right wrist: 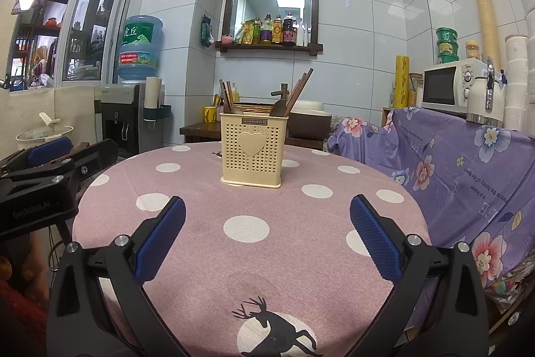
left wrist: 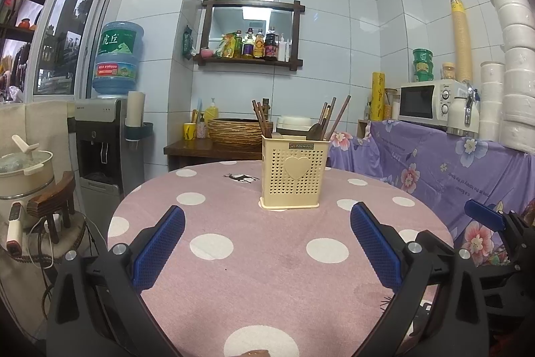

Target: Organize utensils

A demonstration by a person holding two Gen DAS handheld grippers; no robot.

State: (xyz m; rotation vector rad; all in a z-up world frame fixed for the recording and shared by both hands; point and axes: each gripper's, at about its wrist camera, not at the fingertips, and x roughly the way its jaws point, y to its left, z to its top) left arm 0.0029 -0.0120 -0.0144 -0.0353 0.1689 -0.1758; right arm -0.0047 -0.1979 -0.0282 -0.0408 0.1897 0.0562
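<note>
A cream perforated utensil holder (left wrist: 289, 176) with a heart on its front stands on the round table (left wrist: 234, 273), which has a pink polka-dot cloth. The holder also shows in the right wrist view (right wrist: 253, 153). Brown chopsticks (left wrist: 337, 119) and a dark wooden spoon (left wrist: 314, 130) stand upright in it. My left gripper (left wrist: 267, 216) is open and empty, above the table in front of the holder. My right gripper (right wrist: 267, 209) is open and empty too, also short of the holder. The right gripper's blue finger shows at the right edge of the left wrist view (left wrist: 485, 216).
A water dispenser (left wrist: 103, 139) stands at the left behind the table. A side table with a wicker basket (left wrist: 234, 131) is behind the holder. A counter draped in purple floral cloth (left wrist: 434, 163) carries a microwave (left wrist: 428, 104) at the right. A rice cooker (left wrist: 23, 176) sits at far left.
</note>
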